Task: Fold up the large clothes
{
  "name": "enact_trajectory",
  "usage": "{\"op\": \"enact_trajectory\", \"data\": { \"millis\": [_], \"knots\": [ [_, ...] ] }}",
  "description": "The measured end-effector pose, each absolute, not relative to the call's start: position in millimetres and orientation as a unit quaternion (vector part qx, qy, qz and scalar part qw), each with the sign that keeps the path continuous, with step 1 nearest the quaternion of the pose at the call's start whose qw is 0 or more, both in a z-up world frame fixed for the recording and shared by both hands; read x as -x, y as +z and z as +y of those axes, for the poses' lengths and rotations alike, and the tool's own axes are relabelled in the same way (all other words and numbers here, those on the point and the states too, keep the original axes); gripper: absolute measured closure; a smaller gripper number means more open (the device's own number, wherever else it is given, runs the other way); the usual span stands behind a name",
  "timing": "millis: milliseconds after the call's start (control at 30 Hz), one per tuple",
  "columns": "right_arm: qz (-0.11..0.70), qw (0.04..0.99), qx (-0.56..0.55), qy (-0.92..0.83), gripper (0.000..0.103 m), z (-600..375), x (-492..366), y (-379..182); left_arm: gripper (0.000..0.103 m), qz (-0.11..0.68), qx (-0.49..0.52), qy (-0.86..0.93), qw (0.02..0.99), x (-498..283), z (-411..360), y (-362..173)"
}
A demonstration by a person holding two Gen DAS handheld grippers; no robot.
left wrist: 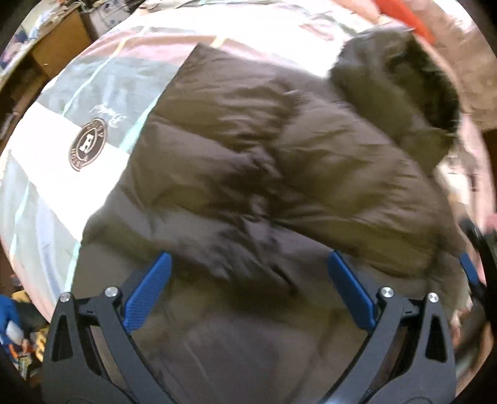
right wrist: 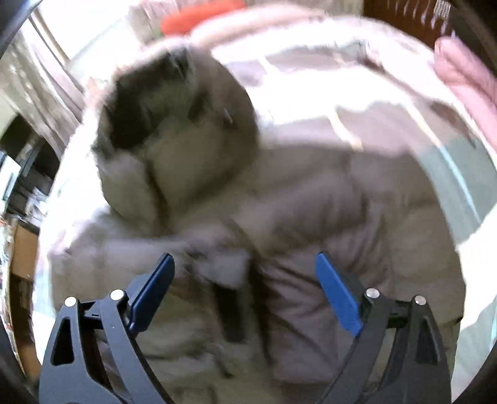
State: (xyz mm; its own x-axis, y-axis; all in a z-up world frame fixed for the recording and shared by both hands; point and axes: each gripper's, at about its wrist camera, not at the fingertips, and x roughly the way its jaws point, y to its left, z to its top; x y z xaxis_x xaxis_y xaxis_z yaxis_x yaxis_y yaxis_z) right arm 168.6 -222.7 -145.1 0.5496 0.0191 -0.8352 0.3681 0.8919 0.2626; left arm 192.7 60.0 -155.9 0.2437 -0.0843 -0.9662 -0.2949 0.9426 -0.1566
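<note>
A large dark brown puffer jacket (left wrist: 264,174) with a fur-trimmed hood (left wrist: 403,84) lies spread on a bed. In the right wrist view the same jacket (right wrist: 279,217) looks grey-brown and blurred, its hood (right wrist: 161,118) at the upper left. My left gripper (left wrist: 248,264) is open and empty, hovering over the jacket's lower part. My right gripper (right wrist: 245,264) is open and empty above the jacket's front, near its zipper. Part of the right gripper (left wrist: 472,267) shows at the right edge of the left wrist view.
The bed cover (left wrist: 77,102) is striped white, grey-green and pink with a round logo (left wrist: 88,143). A red object (left wrist: 407,15) lies past the hood. A pink cushion (right wrist: 469,84) sits at the far right. Wooden furniture (left wrist: 59,43) and clutter stand beside the bed.
</note>
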Motion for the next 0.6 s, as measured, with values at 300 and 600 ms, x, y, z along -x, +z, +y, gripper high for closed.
{"op": "enact_trajectory", "data": {
  "millis": [300, 600],
  "knots": [
    [0.446, 0.873, -0.178, -0.083, 0.01, -211.5, -255.1, -109.1, 0.002, 0.584, 0.116, -0.006, 0.804, -162.7, 64.5, -114.5],
    [0.476, 0.854, -0.07, -0.198, 0.013, -228.2, -440.8, -124.3, 0.002, 0.613, 0.067, 0.009, 0.787, -173.1, 86.7, -138.1]
  ]
}}
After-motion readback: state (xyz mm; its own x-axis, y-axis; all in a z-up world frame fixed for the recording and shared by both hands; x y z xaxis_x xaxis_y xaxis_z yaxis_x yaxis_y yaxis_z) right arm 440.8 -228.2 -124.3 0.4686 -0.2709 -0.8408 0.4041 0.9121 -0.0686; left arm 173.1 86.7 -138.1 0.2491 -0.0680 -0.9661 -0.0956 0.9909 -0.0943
